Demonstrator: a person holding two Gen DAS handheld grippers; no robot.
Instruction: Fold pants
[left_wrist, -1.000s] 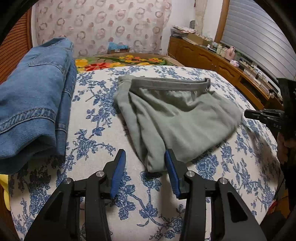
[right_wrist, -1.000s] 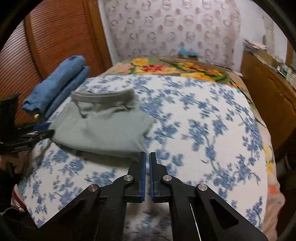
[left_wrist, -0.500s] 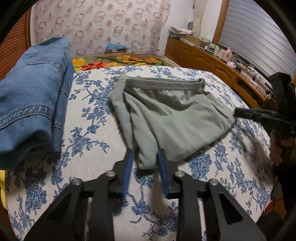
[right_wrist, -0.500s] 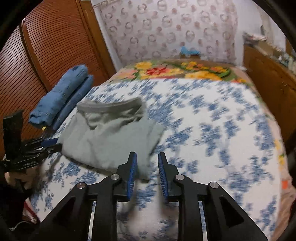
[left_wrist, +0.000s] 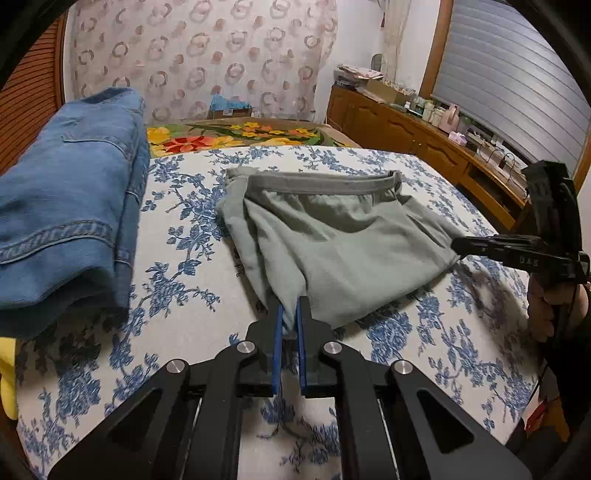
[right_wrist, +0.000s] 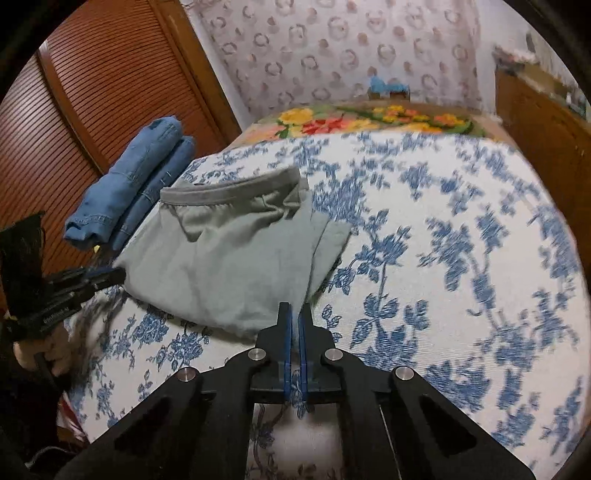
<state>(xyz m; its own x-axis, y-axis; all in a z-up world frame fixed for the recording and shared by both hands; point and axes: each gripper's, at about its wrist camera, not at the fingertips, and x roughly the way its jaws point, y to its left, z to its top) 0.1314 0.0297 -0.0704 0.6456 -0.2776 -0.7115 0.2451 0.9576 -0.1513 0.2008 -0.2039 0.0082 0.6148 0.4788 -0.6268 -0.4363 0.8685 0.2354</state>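
Grey-green pants (left_wrist: 343, 243) lie folded on the bed, waistband at the far side; they also show in the right wrist view (right_wrist: 229, 258). My left gripper (left_wrist: 290, 314) is shut on the near left corner of the pants. My right gripper (right_wrist: 295, 317) is shut on the near right corner of the pants. The right gripper shows in the left wrist view (left_wrist: 458, 245) at the cloth's right edge. The left gripper shows in the right wrist view (right_wrist: 118, 274) at the cloth's left edge.
The bed has a white cover with blue flowers (left_wrist: 192, 295). Folded blue jeans (left_wrist: 70, 206) lie at the left, also in the right wrist view (right_wrist: 133, 184). A flowered blanket (left_wrist: 236, 134) lies at the far end. A wooden sideboard (left_wrist: 424, 147) stands right, slatted doors (right_wrist: 92, 110) left.
Both grippers moved forward to the near corners of the pants and closed on the cloth. The left was wide open a second ago; the right opened briefly, then shut on the corner.
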